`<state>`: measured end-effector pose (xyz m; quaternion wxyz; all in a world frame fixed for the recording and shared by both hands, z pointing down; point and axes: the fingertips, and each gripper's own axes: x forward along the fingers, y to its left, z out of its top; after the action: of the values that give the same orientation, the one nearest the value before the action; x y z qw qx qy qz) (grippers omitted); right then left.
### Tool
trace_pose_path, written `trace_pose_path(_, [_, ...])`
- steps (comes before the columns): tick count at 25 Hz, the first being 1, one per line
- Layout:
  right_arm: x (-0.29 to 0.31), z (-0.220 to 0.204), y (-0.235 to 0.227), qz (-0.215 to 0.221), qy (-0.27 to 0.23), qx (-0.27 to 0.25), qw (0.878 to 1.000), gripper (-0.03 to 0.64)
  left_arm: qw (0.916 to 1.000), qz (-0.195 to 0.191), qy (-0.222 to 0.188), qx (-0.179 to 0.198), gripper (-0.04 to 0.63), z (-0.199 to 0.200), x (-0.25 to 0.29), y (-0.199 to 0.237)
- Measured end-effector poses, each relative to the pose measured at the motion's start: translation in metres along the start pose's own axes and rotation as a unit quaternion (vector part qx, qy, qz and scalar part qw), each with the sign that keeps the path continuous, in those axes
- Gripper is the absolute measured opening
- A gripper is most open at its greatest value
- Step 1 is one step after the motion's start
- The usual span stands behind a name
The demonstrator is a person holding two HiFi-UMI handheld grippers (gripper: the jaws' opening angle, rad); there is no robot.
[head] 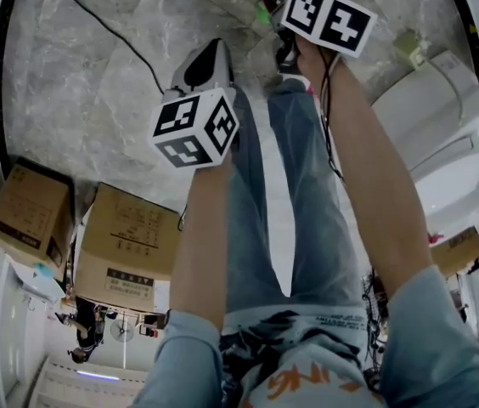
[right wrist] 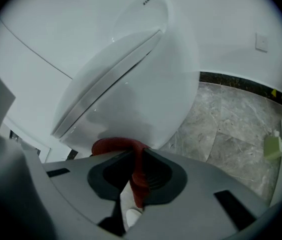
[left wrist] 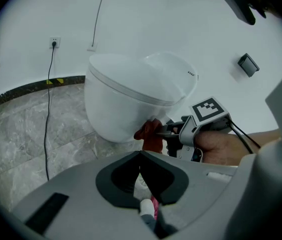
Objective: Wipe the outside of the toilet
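Black-white marker cubes [head: 195, 127] on grey shells [head: 190, 65]; black cable [head: 331, 126]; light-blue sleeves [head: 433, 338]; blue jeans [head: 303, 194]; shirt print [head: 307, 382] possibly orange.

readable text: none | cardboard boxes [head: 129, 240]: print too small | toilet [left wrist: 131, 101]: small marks illegible

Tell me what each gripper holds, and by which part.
The right gripper pinches a red cloth by a bunched fold, against the toilet bowl. The left gripper, jaws together, holds nothing.

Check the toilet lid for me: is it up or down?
Down. In both gripper views the lid lies flat on the bowl, with only a thin seam between them.
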<state>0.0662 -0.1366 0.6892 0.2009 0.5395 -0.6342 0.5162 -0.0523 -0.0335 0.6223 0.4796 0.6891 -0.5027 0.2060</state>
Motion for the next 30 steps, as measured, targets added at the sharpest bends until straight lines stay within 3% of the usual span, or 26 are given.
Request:
trace_pose_path(8, [0.031,-0.039,0.036,-0.005,0.026,-0.033,0.999,0.051,1.0000,0.005,-0.001,0.002,-0.006,0.005,-0.022,0.053])
trace_pose_path(18, [0.095,-0.076,0.030,-0.001,0.065,-0.053,0.996,0.052,0.9997,0.022,-0.003,-0.011,-0.006,-0.006,-0.019,0.090])
trace_pose_path(24, [0.113,-0.066,0.012,0.013,0.050,-0.031,0.998,0.051,0.9989,0.039,-0.008,-0.024,-0.006,-0.013,-0.012,0.089])
trace_pose_path(30, [0.114,-0.064,0.001,0.019,0.073,-0.018,0.997,0.052,0.9985,0.042,-0.002,-0.034,-0.006,-0.020,-0.001,0.067])
